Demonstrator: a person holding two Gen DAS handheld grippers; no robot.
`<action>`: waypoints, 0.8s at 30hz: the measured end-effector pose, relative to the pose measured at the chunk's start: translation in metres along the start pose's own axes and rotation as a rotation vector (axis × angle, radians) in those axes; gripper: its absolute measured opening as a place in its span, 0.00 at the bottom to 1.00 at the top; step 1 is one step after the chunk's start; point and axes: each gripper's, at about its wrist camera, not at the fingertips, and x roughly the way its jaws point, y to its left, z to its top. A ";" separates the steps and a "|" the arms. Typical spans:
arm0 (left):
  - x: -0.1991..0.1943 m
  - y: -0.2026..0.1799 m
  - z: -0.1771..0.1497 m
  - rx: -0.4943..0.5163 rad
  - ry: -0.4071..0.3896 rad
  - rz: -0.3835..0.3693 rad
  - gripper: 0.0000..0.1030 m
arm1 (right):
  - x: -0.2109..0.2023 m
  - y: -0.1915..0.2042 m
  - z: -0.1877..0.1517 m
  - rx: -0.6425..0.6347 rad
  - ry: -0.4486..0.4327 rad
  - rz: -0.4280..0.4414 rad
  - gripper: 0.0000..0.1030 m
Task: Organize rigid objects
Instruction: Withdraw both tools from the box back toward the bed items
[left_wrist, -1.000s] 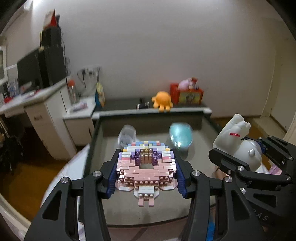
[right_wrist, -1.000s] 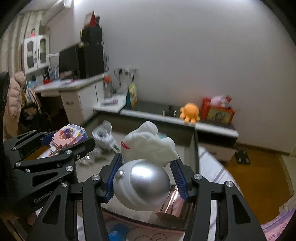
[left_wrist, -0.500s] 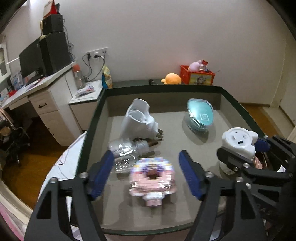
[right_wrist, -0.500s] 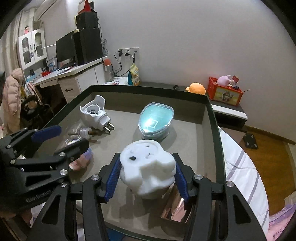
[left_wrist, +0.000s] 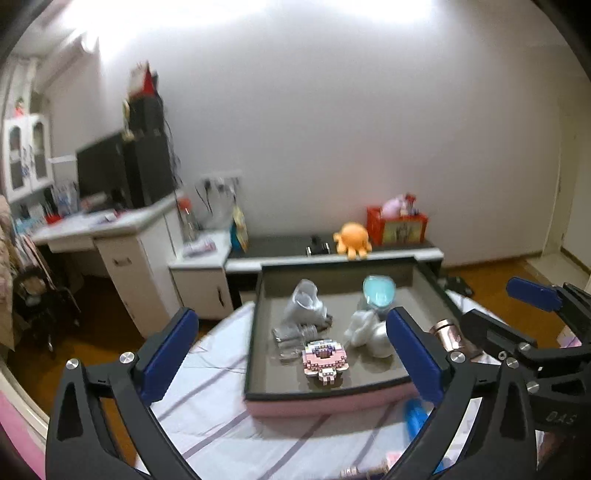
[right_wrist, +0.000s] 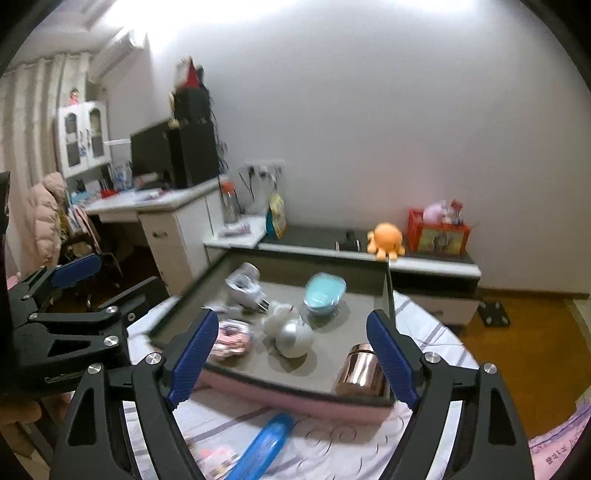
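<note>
From the left wrist view, the left gripper (left_wrist: 295, 354) has its fingers (left_wrist: 168, 352) spread wide and opening, nothing between them. Ahead, the tray (left_wrist: 328, 393) on the striped bed (left_wrist: 207, 398) already holds one pink brick-built figure (left_wrist: 325, 360) at its near edge, one white-and-silver figurine (left_wrist: 371, 332) just to its right, one white plug adapter (left_wrist: 306, 304), one clear crinkled item (left_wrist: 290, 338) I cannot name, and one teal-lidded container (left_wrist: 376, 293) towards the back. One rose-gold canister (left_wrist: 448, 336) stands at the right corner. One blue item (left_wrist: 415, 413) lies on the bed outside the tray.

From the right wrist view, the right gripper (right_wrist: 291, 354) is likewise released, jaws opening and empty. The same six things sit in the tray (right_wrist: 295, 393): five seem well placed, and the canister (right_wrist: 360, 373) is at the near right corner. The blue item (right_wrist: 264, 446) and some small blurred bits beside it on the bed look like the work remaining; I judge the job mostly done.
</note>
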 end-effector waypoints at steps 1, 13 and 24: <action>-0.014 0.000 0.000 -0.002 -0.033 0.003 1.00 | -0.016 0.006 -0.001 -0.002 -0.026 -0.002 0.82; -0.165 -0.005 -0.044 -0.002 -0.203 0.064 1.00 | -0.151 0.045 -0.046 -0.034 -0.227 -0.059 0.83; -0.219 -0.014 -0.076 -0.005 -0.255 0.077 1.00 | -0.204 0.059 -0.084 -0.031 -0.287 -0.127 0.83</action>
